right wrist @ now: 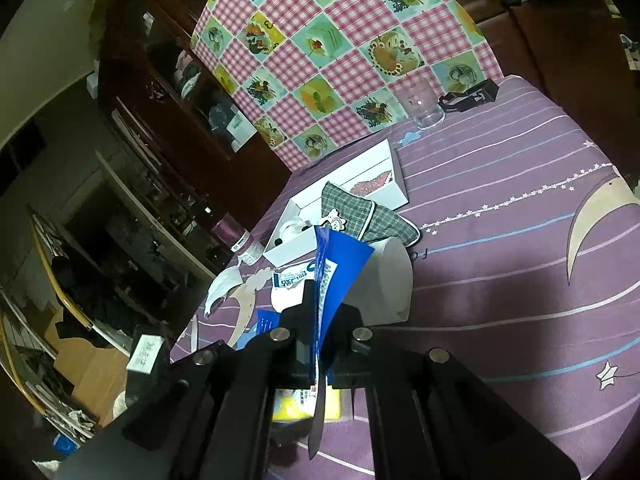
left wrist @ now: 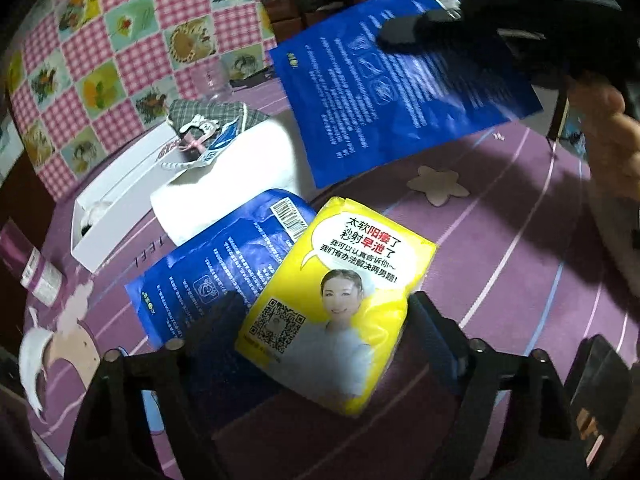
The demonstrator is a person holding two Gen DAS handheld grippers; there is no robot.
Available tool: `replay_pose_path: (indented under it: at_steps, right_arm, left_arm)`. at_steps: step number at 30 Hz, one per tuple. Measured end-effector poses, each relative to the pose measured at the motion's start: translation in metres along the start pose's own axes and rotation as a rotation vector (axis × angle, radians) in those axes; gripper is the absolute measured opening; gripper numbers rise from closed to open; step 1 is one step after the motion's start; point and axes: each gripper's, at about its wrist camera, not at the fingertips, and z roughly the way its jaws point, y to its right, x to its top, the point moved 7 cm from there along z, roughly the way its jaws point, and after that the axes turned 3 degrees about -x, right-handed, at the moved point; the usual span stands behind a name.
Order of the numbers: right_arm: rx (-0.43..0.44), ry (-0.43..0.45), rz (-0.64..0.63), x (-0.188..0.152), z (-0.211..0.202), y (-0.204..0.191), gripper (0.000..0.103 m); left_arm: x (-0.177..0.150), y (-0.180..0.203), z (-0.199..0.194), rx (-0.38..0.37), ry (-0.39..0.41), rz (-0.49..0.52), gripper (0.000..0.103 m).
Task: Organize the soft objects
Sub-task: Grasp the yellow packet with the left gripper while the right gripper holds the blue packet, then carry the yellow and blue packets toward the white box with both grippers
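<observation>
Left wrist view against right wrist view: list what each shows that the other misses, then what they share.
Only the left wrist view shows the yellow tissue pack's printed face between the open left gripper, with a blue packet lying beside it and a bare hand at the right edge.

Only the right wrist view shows the dark cabinet and the moon print on the purple cloth.

Both show the blue pouch pinched in the shut right gripper, the white box, the grey checked cloth, the white roll and the drinking glass.
</observation>
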Motion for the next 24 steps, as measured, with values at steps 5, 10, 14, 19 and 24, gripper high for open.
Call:
replay_pose_path:
  at_steps: [5,10,14,19,24]
  right_arm:
    - [-0.003,-0.004,-0.001,-0.001,0.002,0.001,0.004]
    - [0.000,-0.003,0.002,0.000,0.002,0.002,0.004]
    - [0.005,0.000,-0.002,-0.001,0.003,0.000,0.004]
    - [0.037,0.008,0.023,0.005,-0.003,-0.004,0.004]
    - [0.038,0.002,0.010,0.017,-0.010,-0.022,0.004]
  left_arm:
    - [-0.001,-0.007,-0.002,0.013,0.007,-0.036,0.060]
    - [0.000,-0.008,-0.007,0.056,0.020,-0.046,0.056]
    - [0.004,-0.016,-0.013,0.098,0.034,-0.067,0.056]
    - [0.009,-0.028,-0.039,0.101,0.080,-0.131,0.056]
    - [0.024,-0.047,-0.066,0.109,0.128,-0.183,0.056]
